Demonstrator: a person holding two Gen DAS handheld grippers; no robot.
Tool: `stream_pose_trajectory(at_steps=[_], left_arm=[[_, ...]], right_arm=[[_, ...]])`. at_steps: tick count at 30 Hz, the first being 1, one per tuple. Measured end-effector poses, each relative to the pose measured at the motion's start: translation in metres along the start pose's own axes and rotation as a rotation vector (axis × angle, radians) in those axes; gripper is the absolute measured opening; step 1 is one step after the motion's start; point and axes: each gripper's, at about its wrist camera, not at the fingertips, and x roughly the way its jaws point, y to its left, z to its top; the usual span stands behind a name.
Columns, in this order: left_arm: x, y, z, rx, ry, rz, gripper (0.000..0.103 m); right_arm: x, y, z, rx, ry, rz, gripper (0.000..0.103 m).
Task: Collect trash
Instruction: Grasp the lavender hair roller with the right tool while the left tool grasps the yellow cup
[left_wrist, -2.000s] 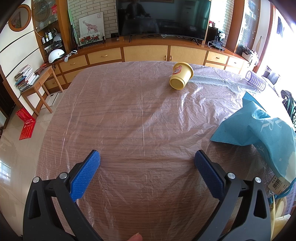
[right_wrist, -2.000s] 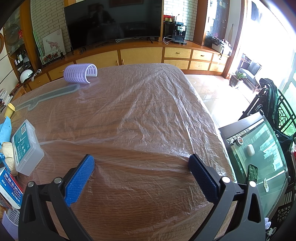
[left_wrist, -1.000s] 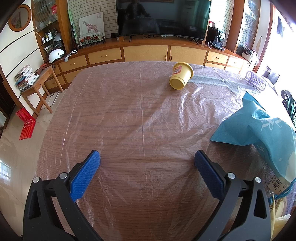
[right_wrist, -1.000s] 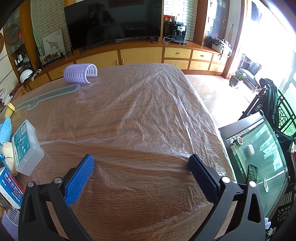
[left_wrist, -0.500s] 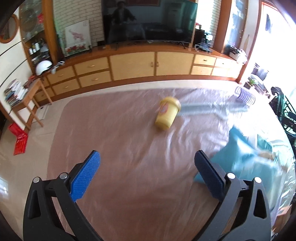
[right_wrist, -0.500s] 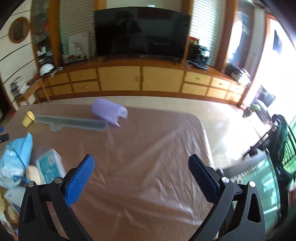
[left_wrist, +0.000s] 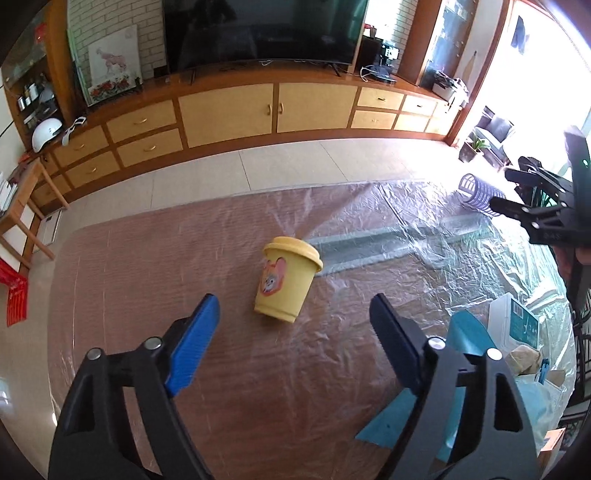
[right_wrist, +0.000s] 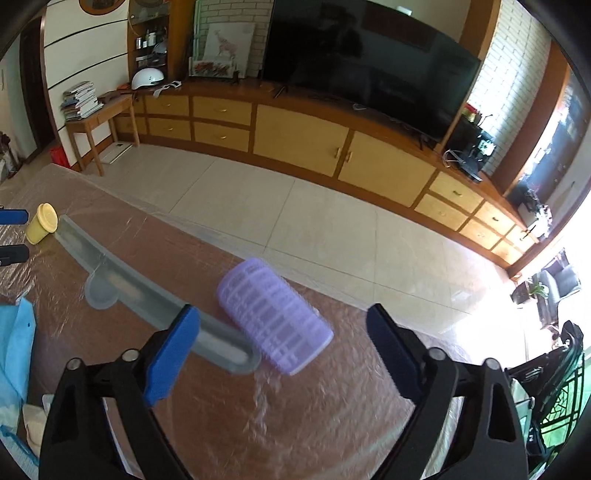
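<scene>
A yellow cup (left_wrist: 287, 283) with a cartoon sticker stands tilted on the plastic-covered table (left_wrist: 147, 280). My left gripper (left_wrist: 293, 314) hovers just short of it, jaws closing, the cup ahead of the blue pads and untouched. A purple ribbed cylinder (right_wrist: 273, 315) lies on its side near the table's far edge. My right gripper (right_wrist: 282, 325) frames it, jaws closing, pads clear of it. The same cylinder (left_wrist: 476, 192) and the right gripper's black body show at the right of the left wrist view. The cup (right_wrist: 41, 223) appears far left in the right wrist view.
A long grey flat tool (right_wrist: 155, 299) lies under the plastic between cup and cylinder. A blue bag (left_wrist: 469, 332), a clear box (left_wrist: 517, 321) and other litter sit at the table's right. Beyond the far table edge is tiled floor, then wooden cabinets (left_wrist: 229, 110) with a TV.
Both grippers have moved forward across the table and tipped up: the left one toward the yellow cup, the right one toward the purple cylinder. Both pairs of jaws now stand narrower than before.
</scene>
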Motion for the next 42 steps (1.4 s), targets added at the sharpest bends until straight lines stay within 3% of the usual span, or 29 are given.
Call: stream_pose_trajectory(at_steps=[3, 7, 12, 16, 20, 21, 29, 35, 42], left_arm=[[0.003, -0.001, 0.001, 0.008, 0.017, -0.012, 0.071], [0.006, 0.001, 0.004, 0.018, 0.034, -0.027, 0.061], [0.012, -0.003, 0.008, 0.026, 0.056, -0.062, 0.04], [0.016, -0.006, 0.011, 0.058, 0.073, -0.055, 0.039], [0.017, -0.01, 0.012, 0.067, 0.065, -0.042, 0.037], [0.016, -0.01, 0.012, 0.061, 0.061, -0.041, 0.031], [0.0, -0.009, 0.008, 0.041, 0.014, -0.037, 0.031], [-0.021, -0.006, -0.002, 0.02, -0.028, -0.056, 0.031], [-0.053, -0.016, -0.024, 0.047, -0.058, -0.021, 0.031]], right_arm=[[0.014, 0.001, 0.001, -0.003, 0.037, 0.036, 0.075], [0.02, 0.009, 0.005, -0.025, 0.048, 0.049, 0.073], [0.025, 0.013, 0.006, -0.01, 0.08, 0.059, 0.06], [0.023, 0.007, 0.004, 0.012, 0.087, 0.064, 0.049], [0.021, 0.008, -0.001, 0.004, 0.097, 0.082, 0.049], [0.021, 0.008, -0.002, -0.001, 0.096, 0.081, 0.049], [0.015, 0.003, -0.006, 0.064, 0.083, 0.139, 0.044], [-0.018, -0.007, -0.016, 0.204, 0.01, 0.216, 0.044], [-0.079, -0.001, -0.039, 0.262, -0.064, 0.258, 0.044]])
